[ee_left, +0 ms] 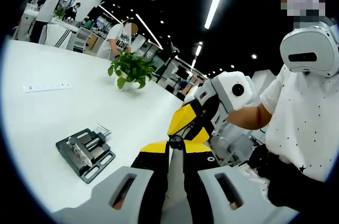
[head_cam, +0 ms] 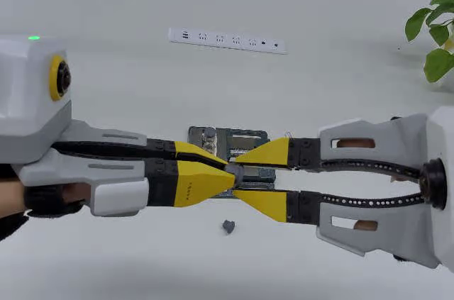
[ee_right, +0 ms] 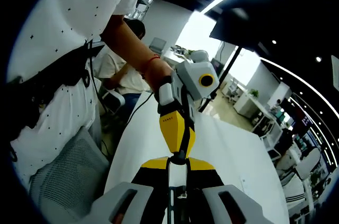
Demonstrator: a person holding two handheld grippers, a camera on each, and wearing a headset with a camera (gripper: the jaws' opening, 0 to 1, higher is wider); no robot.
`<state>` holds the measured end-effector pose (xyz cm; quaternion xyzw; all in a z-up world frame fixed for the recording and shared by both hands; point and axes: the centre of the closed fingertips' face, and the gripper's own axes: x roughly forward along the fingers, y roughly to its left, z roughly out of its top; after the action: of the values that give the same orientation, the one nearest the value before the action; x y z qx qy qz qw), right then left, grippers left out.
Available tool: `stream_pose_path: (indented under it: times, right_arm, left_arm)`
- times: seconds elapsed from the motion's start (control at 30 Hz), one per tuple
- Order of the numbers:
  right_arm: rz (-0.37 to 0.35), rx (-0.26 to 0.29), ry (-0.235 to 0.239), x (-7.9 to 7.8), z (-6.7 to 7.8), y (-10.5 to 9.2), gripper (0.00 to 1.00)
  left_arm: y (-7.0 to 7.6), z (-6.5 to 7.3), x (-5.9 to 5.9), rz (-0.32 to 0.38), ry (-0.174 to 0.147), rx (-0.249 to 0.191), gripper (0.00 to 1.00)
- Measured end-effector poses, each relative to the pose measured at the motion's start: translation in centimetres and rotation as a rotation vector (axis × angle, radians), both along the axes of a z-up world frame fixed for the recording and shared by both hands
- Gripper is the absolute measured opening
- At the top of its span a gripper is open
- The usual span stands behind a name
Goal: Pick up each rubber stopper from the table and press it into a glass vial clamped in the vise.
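Above the vise (head_cam: 250, 138), my left gripper (head_cam: 230, 173) and my right gripper (head_cam: 239, 178) meet tip to tip. A small grey rubber stopper (head_cam: 235, 170) sits pinched where the yellow tips come together, and both pairs of jaws look shut on it. In the left gripper view the stopper (ee_left: 176, 142) shows as a dark knob at my left gripper (ee_left: 175, 149), with the right gripper (ee_left: 192, 121) coming in from the right. The right gripper (ee_right: 178, 164) faces the left gripper (ee_right: 177, 128) head-on. The vise (ee_left: 86, 153) holds a glass vial (ee_left: 79, 152). Another stopper (head_cam: 228, 226) lies on the table.
A white power strip (head_cam: 227, 40) lies farther back on the white table (head_cam: 106, 94). A potted plant (head_cam: 434, 34) stands at the far right edge. Other people and benches stand in the background of the left gripper view.
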<state>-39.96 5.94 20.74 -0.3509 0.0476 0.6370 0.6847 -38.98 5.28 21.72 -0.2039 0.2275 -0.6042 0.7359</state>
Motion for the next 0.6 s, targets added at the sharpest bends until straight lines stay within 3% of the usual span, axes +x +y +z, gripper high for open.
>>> stream_pose_path:
  times: [0.33, 0.6]
  right_arm:
    - [0.015, -0.019, -0.032, -0.11, 0.13, 0.1, 0.06]
    - [0.012, -0.018, -0.03, -0.07, 0.16, 0.12, 0.06]
  left_arm:
    - [-0.08, 0.15, 0.07, -0.005, 0.019, -0.014, 0.05]
    - [0.14, 0.07, 0.24, -0.006, 0.028, -0.031, 0.04]
